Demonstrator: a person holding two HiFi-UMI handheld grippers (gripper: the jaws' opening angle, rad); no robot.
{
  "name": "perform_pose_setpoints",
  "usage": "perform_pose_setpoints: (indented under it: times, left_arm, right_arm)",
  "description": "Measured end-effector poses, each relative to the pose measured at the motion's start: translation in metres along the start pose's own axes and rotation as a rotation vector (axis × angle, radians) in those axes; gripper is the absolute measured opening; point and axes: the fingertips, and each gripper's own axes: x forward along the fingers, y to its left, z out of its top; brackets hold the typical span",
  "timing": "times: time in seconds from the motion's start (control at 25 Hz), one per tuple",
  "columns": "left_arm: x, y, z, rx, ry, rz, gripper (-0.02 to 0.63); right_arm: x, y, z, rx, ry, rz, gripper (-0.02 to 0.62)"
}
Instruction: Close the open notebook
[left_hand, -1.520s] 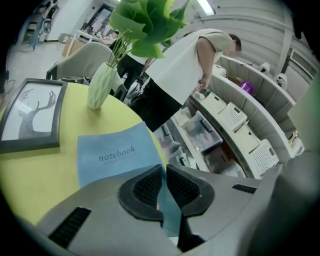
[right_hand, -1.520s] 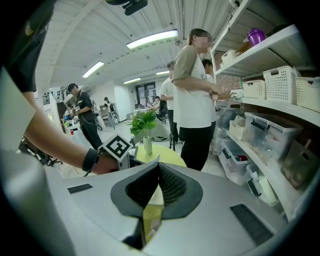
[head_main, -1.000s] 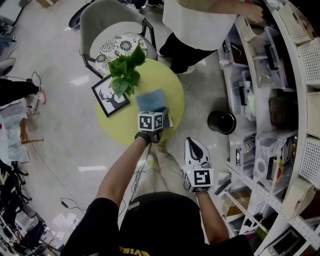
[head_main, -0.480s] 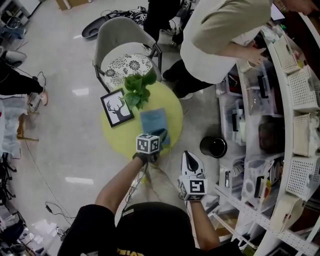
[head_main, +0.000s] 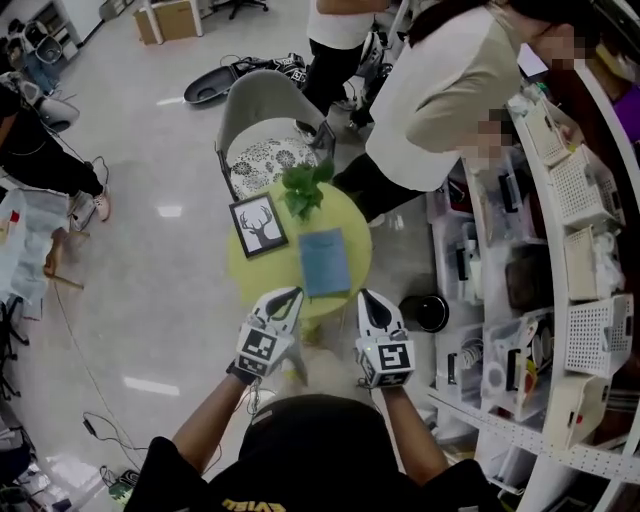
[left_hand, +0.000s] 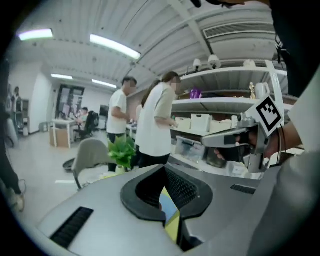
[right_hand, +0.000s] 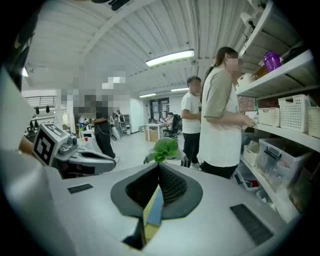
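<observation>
Lying beyond left gripper (head_main: 292, 294) (jaws just closed) and right gripper (head_main: 366, 297) (jaws together), the notebook (head_main: 325, 262) touches neither.

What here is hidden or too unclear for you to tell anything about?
Notebook: both gripper views show only a blue sliver.
Black bin: head view, partly behind the right gripper.
Shelf boxes: head view, contents too small.
Legs of the table: head view, under its yellow top.

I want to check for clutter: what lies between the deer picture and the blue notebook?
Only bare yellow table shows between the picture and the notebook, in the head view.
</observation>
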Motion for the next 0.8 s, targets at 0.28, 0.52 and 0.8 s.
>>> perform_pose_setpoints:
  times: [0.28, 0.52, 0.8]
  left_arm:
    - [-0.111, 0.022, 0.073, 0.103, -0.194, 0.211, 0.018]
    - [-0.173, 0.032, 0.089, 0.143, -0.242, 0.309, 0.018]
    - [-0.19, 0.028, 0.102, 0.185, -0.279, 0.404, 0.018]
  right_arm:
    - [-0.039, 0.032, 0.032, -0.026, -0.089, 0.01, 0.002]
    - [-0.073, 0.046, 0.051, -0.054, -0.155, -0.011, 0.002]
    - [-0.097, 0.037, 0.073, -0.047, -0.227, -0.08, 0.002]
